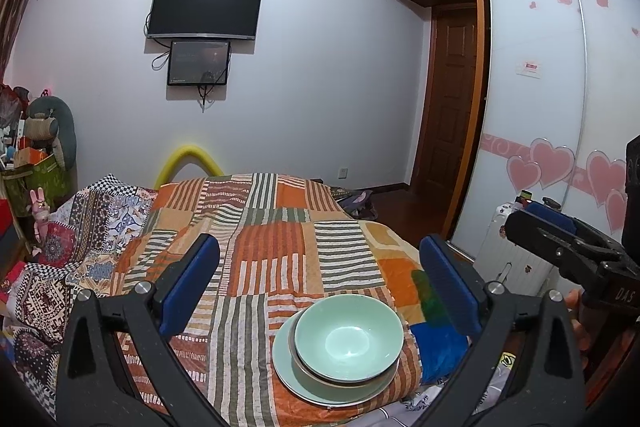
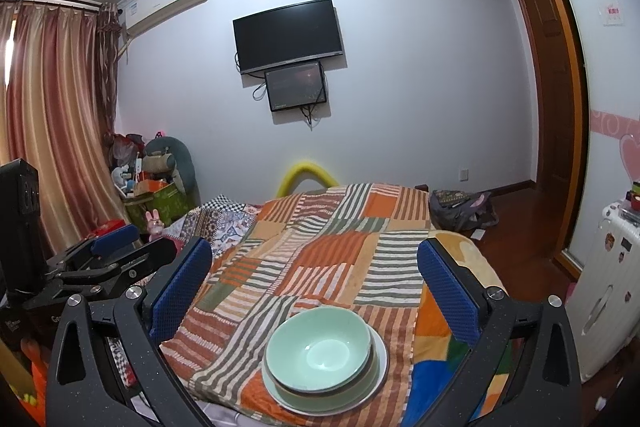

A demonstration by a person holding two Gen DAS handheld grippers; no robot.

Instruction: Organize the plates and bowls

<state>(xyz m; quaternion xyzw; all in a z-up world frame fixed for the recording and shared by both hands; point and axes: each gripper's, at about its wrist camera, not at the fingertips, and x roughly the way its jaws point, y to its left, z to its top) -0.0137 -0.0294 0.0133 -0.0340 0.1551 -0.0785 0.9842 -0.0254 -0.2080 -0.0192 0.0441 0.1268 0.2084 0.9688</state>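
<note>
A pale green bowl [image 1: 347,337] sits nested in a second bowl on a pale green plate [image 1: 288,371], all stacked near the front edge of the bed. The stack also shows in the right wrist view, bowl [image 2: 318,347] on plate [image 2: 380,367]. My left gripper [image 1: 320,283] is open and empty, raised above and behind the stack. My right gripper [image 2: 314,283] is open and empty, also held above the stack. Each gripper shows at the edge of the other's view, the right one [image 1: 560,239] and the left one [image 2: 108,255].
The bed carries an orange, green and white striped patchwork quilt [image 1: 272,243]. A blue bag [image 1: 440,351] lies at the bed's right front corner. A white suitcase [image 2: 612,291] stands to the right by the wardrobe. Boxes and toys [image 2: 156,187] crowd the far left corner.
</note>
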